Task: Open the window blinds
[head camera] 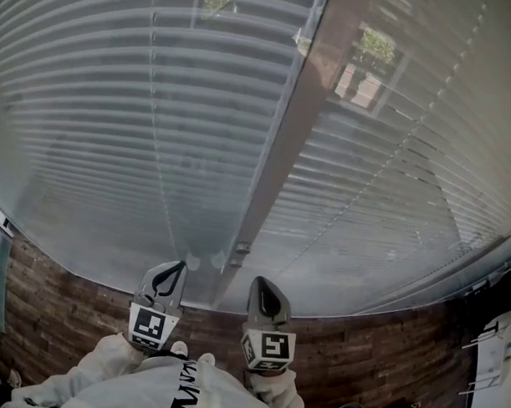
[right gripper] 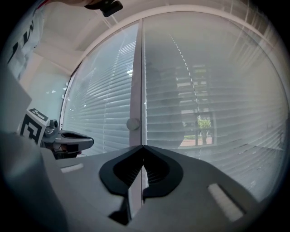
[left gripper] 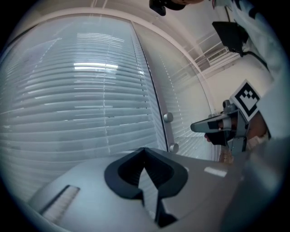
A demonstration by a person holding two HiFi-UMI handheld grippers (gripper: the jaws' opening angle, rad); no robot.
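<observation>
– Window above a brick wall (head camera: pixel 68 301): what covers it?
– Window blinds (head camera: pixel 157 137) hang fully lowered on both panes, either side of the centre post (head camera: pixel 283 141). The slats are tilted almost shut, and a tree shows faintly through the right one.
– And the tools?
– Left hand-held gripper (head camera: pixel 178 270) and right hand-held gripper (head camera: pixel 262 284) point toward the blinds' bottom edge. Each has its jaws pressed together, pinching nothing.
– Progress?
– Seemingly none. No cord or wand is gripped, so the opening is all still to do.
</observation>
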